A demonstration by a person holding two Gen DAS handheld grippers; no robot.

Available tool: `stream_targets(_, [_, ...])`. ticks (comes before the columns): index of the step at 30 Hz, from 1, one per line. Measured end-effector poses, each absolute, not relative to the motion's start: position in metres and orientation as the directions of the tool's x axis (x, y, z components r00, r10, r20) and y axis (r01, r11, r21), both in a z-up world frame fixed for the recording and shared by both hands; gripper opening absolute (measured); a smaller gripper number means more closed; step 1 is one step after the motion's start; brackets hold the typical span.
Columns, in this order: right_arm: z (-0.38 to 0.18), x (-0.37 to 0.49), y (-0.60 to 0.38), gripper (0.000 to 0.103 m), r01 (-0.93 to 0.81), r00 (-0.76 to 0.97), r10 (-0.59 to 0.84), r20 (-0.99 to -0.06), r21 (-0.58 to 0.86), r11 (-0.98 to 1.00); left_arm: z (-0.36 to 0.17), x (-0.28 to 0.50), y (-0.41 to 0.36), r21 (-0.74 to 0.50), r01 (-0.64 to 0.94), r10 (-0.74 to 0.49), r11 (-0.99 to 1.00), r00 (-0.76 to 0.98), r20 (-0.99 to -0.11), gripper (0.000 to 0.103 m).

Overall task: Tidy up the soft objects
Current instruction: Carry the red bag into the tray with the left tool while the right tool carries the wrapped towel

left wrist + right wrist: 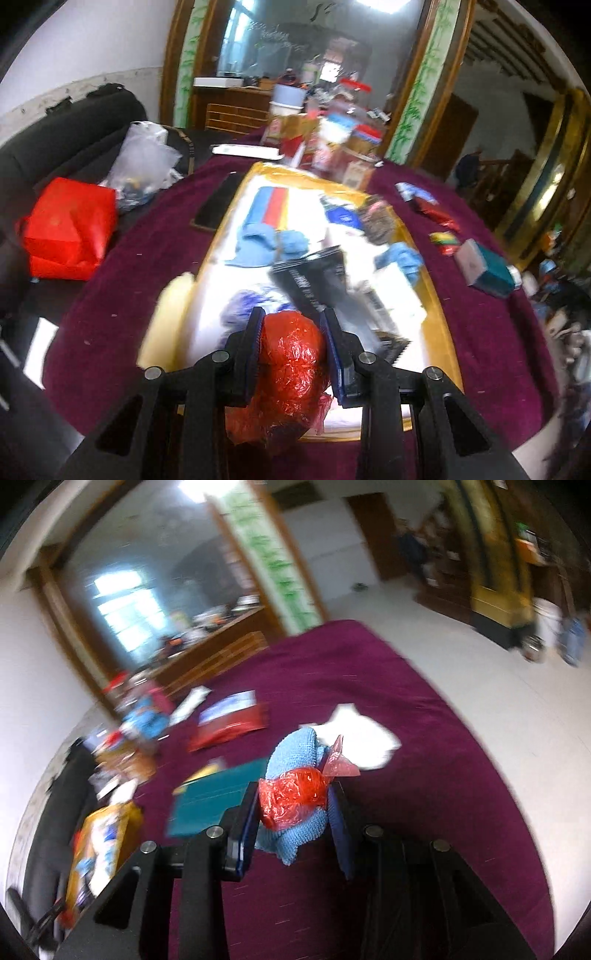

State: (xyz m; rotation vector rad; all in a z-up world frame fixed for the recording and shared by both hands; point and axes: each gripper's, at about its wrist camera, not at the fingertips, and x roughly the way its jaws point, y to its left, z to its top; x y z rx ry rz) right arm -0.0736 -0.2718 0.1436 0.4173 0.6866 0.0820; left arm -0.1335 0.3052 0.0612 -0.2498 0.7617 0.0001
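My left gripper (293,317) is shut on a crumpled red plastic bag (286,373) and holds it over the near end of a yellow-rimmed tray (221,218). The tray holds blue cloths (258,243), a black booklet (314,277) and other blurred items. My right gripper (293,794) is shut on a light blue knitted cloth (295,753) with a red plastic bag (291,797) wrapped around it, held above the purple tablecloth (406,775). A white soft item (358,738) lies on the cloth just beyond it.
A red gift bag (66,229) and a clear plastic bag (144,162) lie left of the tray. Boxes and packets crowd the far table end (325,136). A teal box (487,269) lies right. In the right view, a teal box (218,797) and red packet (229,723) lie left.
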Motion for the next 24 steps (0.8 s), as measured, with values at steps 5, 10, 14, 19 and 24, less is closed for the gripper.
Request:
stream_targets(5, [0.161, -0.082, -0.187, 0.035, -0.151, 0.721, 0.373, -0.584, 0.394, 0.907, 0.057, -0.118, 0.309, -0.161, -0.129, -0.023, 0.979, 0.707, -0.707, 0.035])
stream_targets(10, [0.160, -0.093, -0.097, 0.035, -0.335, 0.624, 0.499, -0.602, 0.371, 0.866, 0.051, -0.090, 0.316, -0.142, -0.150, -0.002, 0.978, 0.682, -0.731, 0.073])
stream_targets(14, [0.150, -0.106, -0.032, 0.035, -0.466, 0.514, 0.580, -0.633, 0.362, 0.808, 0.062, -0.099, 0.315, -0.191, -0.151, -0.019, 0.970, 0.734, -0.679, 0.073])
stream_targets(19, [0.129, -0.128, 0.052, 0.035, -0.623, 0.367, 0.609, -0.703, 0.300, 0.722, 0.081, -0.135, 0.318, -0.260, -0.193, 0.000, 0.946, 0.803, -0.596, 0.074])
stream_targets(24, [0.104, -0.151, 0.107, 0.035, -0.714, 0.304, 0.562, -0.769, 0.207, 0.669, 0.096, -0.165, 0.326, -0.296, -0.214, 0.032, 0.931, 0.855, -0.517, 0.078])
